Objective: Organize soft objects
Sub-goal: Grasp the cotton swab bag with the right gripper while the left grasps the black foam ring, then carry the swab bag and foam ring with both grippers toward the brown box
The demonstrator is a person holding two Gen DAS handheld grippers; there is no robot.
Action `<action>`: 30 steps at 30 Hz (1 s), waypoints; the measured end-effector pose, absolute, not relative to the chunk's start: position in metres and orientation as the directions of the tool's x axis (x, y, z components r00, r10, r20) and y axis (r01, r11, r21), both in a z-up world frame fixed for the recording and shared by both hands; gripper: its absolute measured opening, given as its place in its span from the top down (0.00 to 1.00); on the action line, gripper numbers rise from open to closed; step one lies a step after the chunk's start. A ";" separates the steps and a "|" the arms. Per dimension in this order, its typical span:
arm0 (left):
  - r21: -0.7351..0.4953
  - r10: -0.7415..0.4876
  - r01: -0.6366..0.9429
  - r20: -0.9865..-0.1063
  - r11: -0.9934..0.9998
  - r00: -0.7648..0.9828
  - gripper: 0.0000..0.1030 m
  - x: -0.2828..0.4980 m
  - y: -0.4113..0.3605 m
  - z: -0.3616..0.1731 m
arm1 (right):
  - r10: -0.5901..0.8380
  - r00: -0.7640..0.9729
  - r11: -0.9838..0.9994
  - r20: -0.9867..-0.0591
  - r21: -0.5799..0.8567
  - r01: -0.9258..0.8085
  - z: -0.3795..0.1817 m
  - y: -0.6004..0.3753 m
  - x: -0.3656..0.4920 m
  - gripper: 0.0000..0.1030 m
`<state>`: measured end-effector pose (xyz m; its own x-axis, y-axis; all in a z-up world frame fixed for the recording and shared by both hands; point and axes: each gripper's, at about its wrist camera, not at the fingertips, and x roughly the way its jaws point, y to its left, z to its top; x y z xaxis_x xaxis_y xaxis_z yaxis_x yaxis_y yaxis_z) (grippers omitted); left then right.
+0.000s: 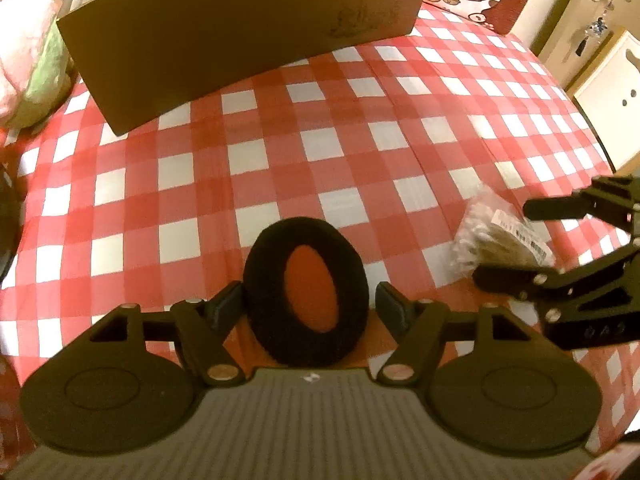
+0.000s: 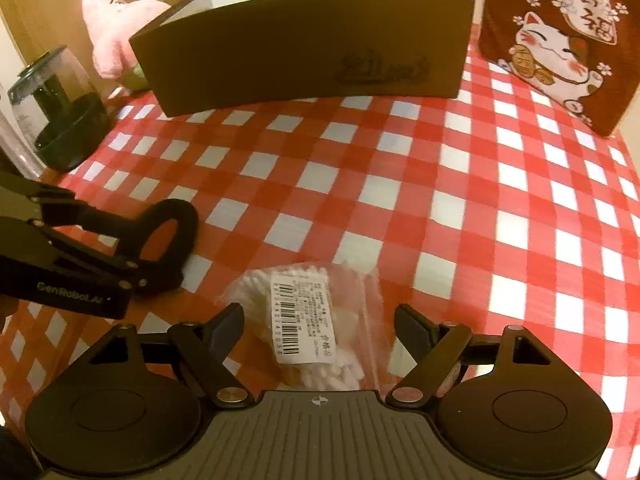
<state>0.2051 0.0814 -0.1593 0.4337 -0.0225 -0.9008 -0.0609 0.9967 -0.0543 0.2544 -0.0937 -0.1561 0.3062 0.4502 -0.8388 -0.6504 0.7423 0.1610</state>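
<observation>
Lying flat on the red and white checked tablecloth (image 1: 340,128) is a fuzzy black ear pad (image 1: 306,294), a ring with a hole in the middle. The left gripper (image 1: 308,308) points down at it, and its two fingers stand wide apart, one on each side of the ring. The finger pads sit near the ring but do not squeeze it.

Off to the side, the right gripper (image 2: 320,326) points down at a clear bag of cotton swabs (image 2: 316,328) with a white barcode sticker on top. Its fingers are spread wide too, with the bag lying between them on the cloth, and they do not press on it.

Farther back on the table stands a dark open box (image 2: 304,60) with white inside walls. A pink plush toy (image 2: 110,36) sits beside the box, and a red lucky-cat bag (image 2: 560,44) stands on the other side
</observation>
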 end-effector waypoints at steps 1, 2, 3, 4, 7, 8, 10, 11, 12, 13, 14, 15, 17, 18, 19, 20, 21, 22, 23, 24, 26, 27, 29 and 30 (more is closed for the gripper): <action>-0.052 -0.020 -0.062 -0.901 0.997 0.434 0.33 0.207 0.081 -0.160 | 0.444 0.303 0.746 -0.843 0.160 -0.647 -0.158 -0.092 0.255 0.21; -0.049 -0.017 -0.062 -0.901 0.997 0.434 0.33 0.208 0.080 -0.160 | 0.439 0.304 0.750 -0.846 0.158 -0.642 -0.160 -0.091 0.256 0.21; -0.045 -0.014 -0.060 -0.901 0.997 0.434 0.33 0.210 0.080 -0.160 | 0.438 0.306 0.753 -0.845 0.160 -0.638 -0.162 -0.090 0.256 0.21; -0.037 -0.009 -0.057 -0.901 0.998 0.433 0.33 0.211 0.079 -0.160 | 0.436 0.314 0.756 -0.843 0.154 -0.637 -0.162 -0.089 0.255 0.21; -0.020 0.000 -0.040 -0.902 0.999 0.432 0.35 0.211 0.076 -0.161 | 0.426 0.325 0.760 -0.844 0.139 -0.635 -0.161 -0.088 0.254 0.24; -0.012 0.003 -0.033 -0.901 0.999 0.433 0.36 0.211 0.075 -0.162 | 0.424 0.331 0.759 -0.843 0.131 -0.638 -0.161 -0.088 0.253 0.31; -0.002 0.009 -0.025 -0.898 1.000 0.440 0.38 0.209 0.075 -0.162 | 0.426 0.337 0.752 -0.839 0.121 -0.648 -0.160 -0.087 0.251 0.39; -0.002 0.009 -0.025 -0.898 1.000 0.440 0.38 0.209 0.075 -0.162 | 0.429 0.337 0.750 -0.838 0.122 -0.650 -0.159 -0.087 0.251 0.43; -0.003 0.008 -0.025 -0.899 1.000 0.439 0.39 0.210 0.076 -0.161 | 0.434 0.337 0.748 -0.835 0.126 -0.652 -0.159 -0.087 0.250 0.46; -0.004 0.008 -0.026 -0.899 1.000 0.438 0.39 0.210 0.077 -0.161 | 0.439 0.336 0.746 -0.833 0.129 -0.654 -0.159 -0.087 0.250 0.51; -0.003 0.009 -0.026 -0.899 1.000 0.439 0.39 0.210 0.077 -0.161 | 0.443 0.335 0.743 -0.831 0.132 -0.656 -0.158 -0.087 0.249 0.54; -0.001 0.010 -0.026 -0.898 1.000 0.440 0.40 0.209 0.076 -0.161 | 0.445 0.335 0.742 -0.830 0.132 -0.658 -0.158 -0.086 0.248 0.55; 0.000 0.011 -0.027 -0.898 1.000 0.440 0.40 0.209 0.076 -0.161 | 0.447 0.333 0.738 -0.830 0.132 -0.662 -0.158 -0.085 0.247 0.58; 0.000 0.013 -0.028 -0.898 1.000 0.439 0.40 0.209 0.076 -0.161 | 0.448 0.331 0.737 -0.830 0.133 -0.663 -0.158 -0.085 0.247 0.59; 0.003 0.016 -0.030 -0.899 1.000 0.438 0.40 0.209 0.076 -0.161 | 0.449 0.330 0.737 -0.830 0.135 -0.662 -0.158 -0.085 0.247 0.60; 0.006 0.019 -0.030 -0.899 1.000 0.438 0.41 0.209 0.075 -0.161 | 0.450 0.329 0.737 -0.830 0.137 -0.662 -0.158 -0.086 0.247 0.61; 0.009 0.021 -0.029 -0.899 1.000 0.438 0.41 0.208 0.075 -0.160 | 0.450 0.328 0.736 -0.830 0.138 -0.663 -0.157 -0.086 0.247 0.61; 0.009 0.021 -0.028 -0.899 1.000 0.437 0.41 0.209 0.075 -0.160 | 0.451 0.328 0.736 -0.830 0.138 -0.663 -0.157 -0.086 0.247 0.62; 0.009 0.021 -0.029 -0.899 1.000 0.437 0.41 0.208 0.075 -0.159 | 0.451 0.327 0.737 -0.830 0.140 -0.662 -0.157 -0.087 0.247 0.62; 0.008 0.021 -0.030 -0.899 1.000 0.438 0.41 0.208 0.076 -0.159 | 0.452 0.327 0.737 -0.830 0.141 -0.661 -0.156 -0.087 0.247 0.62; 0.008 0.021 -0.032 -0.899 0.999 0.437 0.41 0.208 0.077 -0.159 | 0.453 0.327 0.737 -0.829 0.142 -0.661 -0.155 -0.087 0.246 0.63; 0.009 0.023 -0.034 -0.899 0.999 0.437 0.41 0.208 0.077 -0.158 | 0.453 0.327 0.737 -0.829 0.142 -0.660 -0.154 -0.087 0.246 0.63; 0.008 0.023 -0.035 -0.898 0.999 0.438 0.41 0.207 0.078 -0.157 | 0.454 0.327 0.738 -0.829 0.144 -0.659 -0.153 -0.087 0.246 0.63; 0.009 0.023 -0.036 -0.897 0.999 0.441 0.41 0.207 0.078 -0.155 | 0.455 0.327 0.738 -0.828 0.146 -0.658 -0.152 -0.087 0.246 0.63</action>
<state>0.2068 0.0780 -0.1554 0.4408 0.0234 -0.8973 -0.0357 0.9993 0.0086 0.2459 -0.0874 -0.1523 0.3266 0.4554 -0.8282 -0.6584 0.7383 0.1463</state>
